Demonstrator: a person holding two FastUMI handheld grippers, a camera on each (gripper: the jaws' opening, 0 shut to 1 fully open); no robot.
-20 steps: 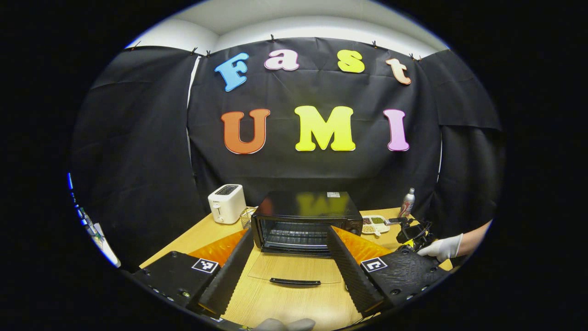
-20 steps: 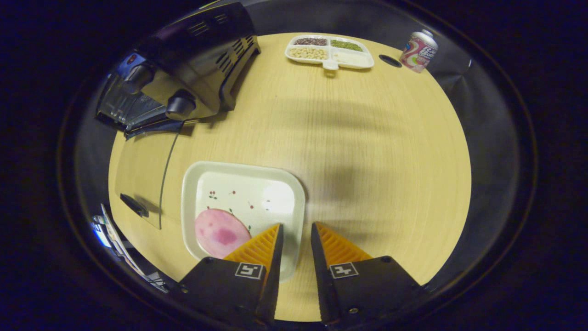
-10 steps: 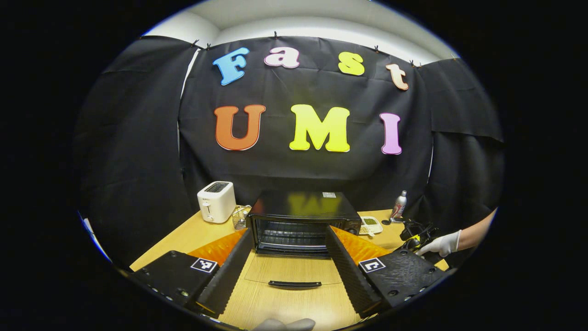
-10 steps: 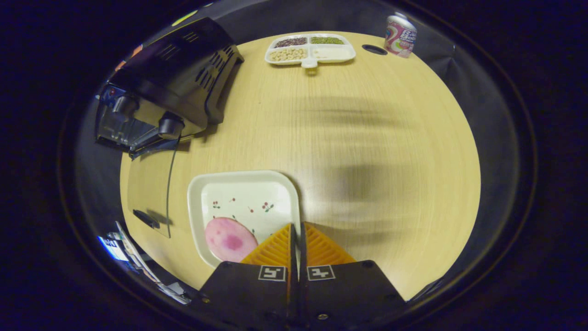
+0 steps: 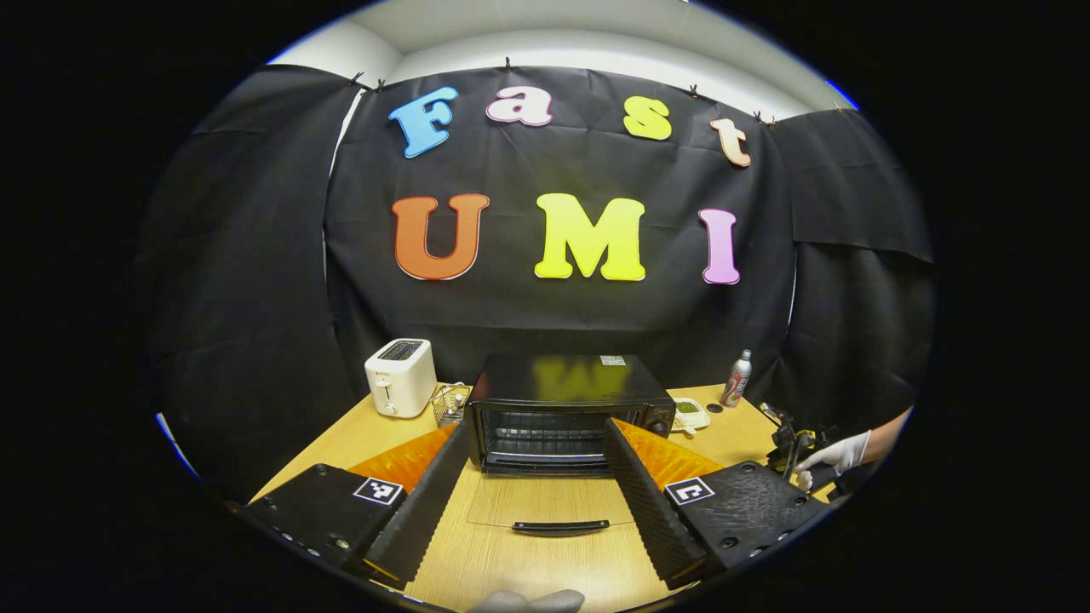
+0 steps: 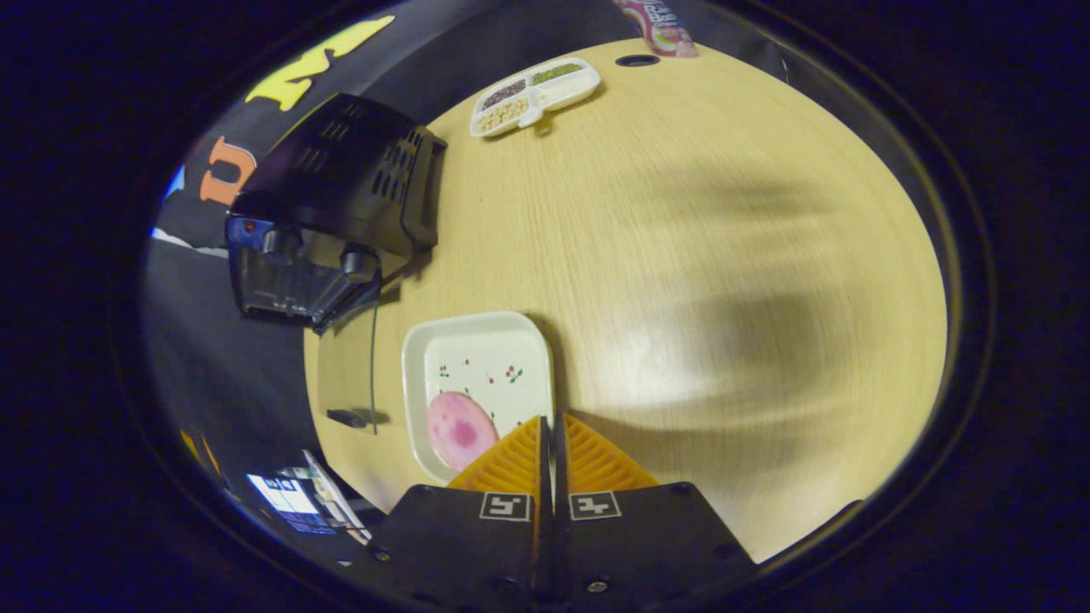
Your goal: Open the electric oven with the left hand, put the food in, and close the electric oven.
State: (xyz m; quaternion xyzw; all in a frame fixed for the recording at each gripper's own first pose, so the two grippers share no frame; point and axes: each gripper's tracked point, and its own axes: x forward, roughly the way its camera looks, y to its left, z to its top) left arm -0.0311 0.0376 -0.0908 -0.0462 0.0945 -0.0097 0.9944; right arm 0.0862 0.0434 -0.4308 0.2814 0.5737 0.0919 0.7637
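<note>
The black electric oven stands mid-table with its glass door folded flat toward me and the door's handle nearest. My left gripper is open in front of it, holding nothing. In the right gripper view the oven sits at the left with the door down. My right gripper is shut on the right rim of a white square plate. A pink slice of meat lies on that plate. A gloved hand holds the right gripper at the far right.
A white toaster and a small wire basket stand left of the oven. A divided tray of beans, a round hole in the table and a can are at the table's far side.
The right gripper closed on the plate's rim, then rose and tilted with the plate in it. The left gripper drew back slightly, still open.
</note>
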